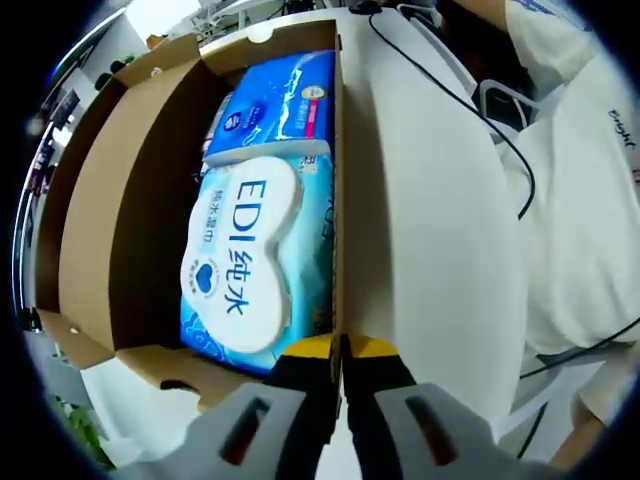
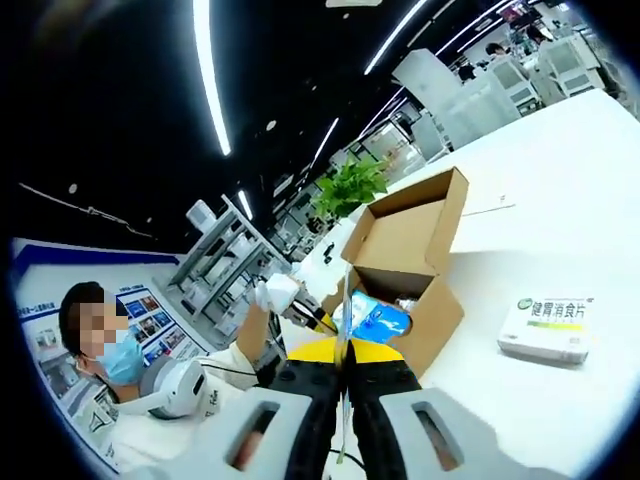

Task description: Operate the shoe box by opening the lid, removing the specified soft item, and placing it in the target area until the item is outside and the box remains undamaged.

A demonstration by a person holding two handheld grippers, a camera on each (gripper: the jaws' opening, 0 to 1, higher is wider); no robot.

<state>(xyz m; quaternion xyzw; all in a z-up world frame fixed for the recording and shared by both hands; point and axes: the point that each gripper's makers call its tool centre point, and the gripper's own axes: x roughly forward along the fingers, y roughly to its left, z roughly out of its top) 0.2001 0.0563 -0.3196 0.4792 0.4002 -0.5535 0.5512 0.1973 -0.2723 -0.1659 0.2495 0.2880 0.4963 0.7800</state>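
Inside the open shoe box lie two blue wet-wipe packs, the soft item I take to be the target, one behind the other, still in the box. My left gripper is pinched narrow on the box's side wall, jaws either side of the cardboard edge. My right gripper also looks nearly closed on a thin pale edge (what it is, I cannot tell). The risk: pulling on that wall could crease or tear it, or tip the box, before any pack comes free.
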